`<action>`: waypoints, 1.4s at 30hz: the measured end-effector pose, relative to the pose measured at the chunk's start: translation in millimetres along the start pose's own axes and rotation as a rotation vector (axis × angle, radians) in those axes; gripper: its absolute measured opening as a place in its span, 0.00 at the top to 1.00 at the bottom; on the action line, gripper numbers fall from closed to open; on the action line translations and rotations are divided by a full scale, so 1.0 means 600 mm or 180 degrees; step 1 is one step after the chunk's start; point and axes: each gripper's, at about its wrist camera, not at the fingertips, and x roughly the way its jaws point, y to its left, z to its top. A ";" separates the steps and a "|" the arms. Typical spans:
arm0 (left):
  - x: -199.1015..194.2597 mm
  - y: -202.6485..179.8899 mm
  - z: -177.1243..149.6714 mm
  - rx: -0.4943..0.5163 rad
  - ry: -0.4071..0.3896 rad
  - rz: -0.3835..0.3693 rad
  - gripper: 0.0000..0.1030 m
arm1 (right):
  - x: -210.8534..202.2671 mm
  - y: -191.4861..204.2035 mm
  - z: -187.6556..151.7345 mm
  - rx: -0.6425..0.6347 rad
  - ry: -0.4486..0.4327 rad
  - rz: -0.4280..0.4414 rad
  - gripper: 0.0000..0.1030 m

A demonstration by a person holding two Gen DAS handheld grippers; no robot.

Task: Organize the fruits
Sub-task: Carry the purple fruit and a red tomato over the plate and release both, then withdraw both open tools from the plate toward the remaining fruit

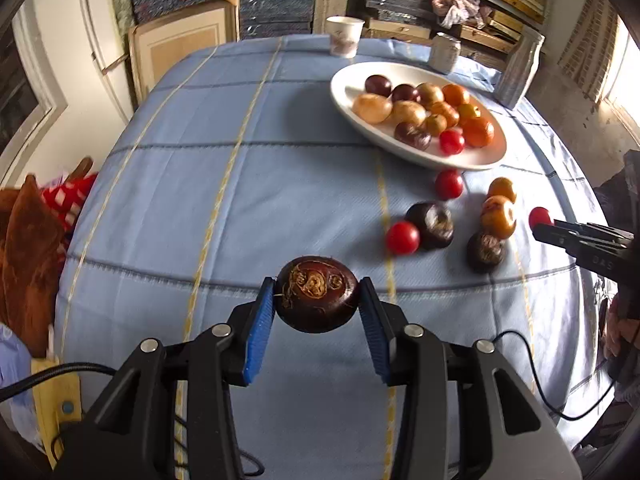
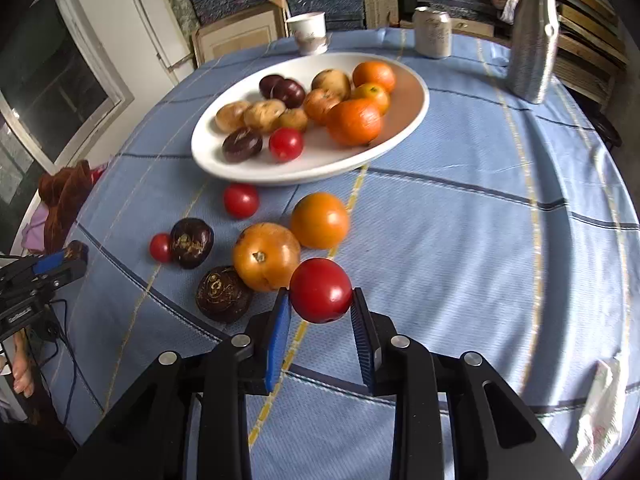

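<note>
My left gripper [image 1: 317, 300] is shut on a dark brown round fruit [image 1: 317, 300] and holds it above the blue tablecloth. My right gripper [image 2: 320, 298] is shut on a red tomato [image 2: 321, 290]; it also shows in the left wrist view [image 1: 540, 218] at the right edge. A white oval plate [image 2: 416, 96] holds several orange, tan, dark and red fruits. Loose fruits lie in front of it: two orange ones [image 2: 266, 256], two dark ones [image 2: 223, 294] and two red tomatoes [image 2: 240, 200]. The left gripper [image 2: 70, 254] shows at the left edge of the right wrist view.
A paper cup [image 2: 308, 32], a drinks can [image 2: 433, 32] and a grey jug [image 2: 532, 40] stand at the table's far edge. Shelves with stacked boards are behind. A brown cloth [image 1: 28, 248] lies off the table's left side. A white wrapper [image 2: 600, 408] lies at the right.
</note>
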 end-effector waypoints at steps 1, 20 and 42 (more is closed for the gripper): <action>0.001 -0.007 0.009 0.0029 -0.0023 -0.0012 0.60 | -0.010 -0.004 0.002 0.0021 -0.0036 0.0000 0.70; 0.068 -0.141 0.214 0.0500 -0.0291 -0.0252 0.60 | -0.072 -0.019 0.167 0.0069 -0.0615 0.0129 0.70; 0.210 -0.141 0.259 0.0315 -0.0019 -0.0272 0.31 | 0.093 0.015 0.221 -0.0186 -0.0207 0.0093 0.54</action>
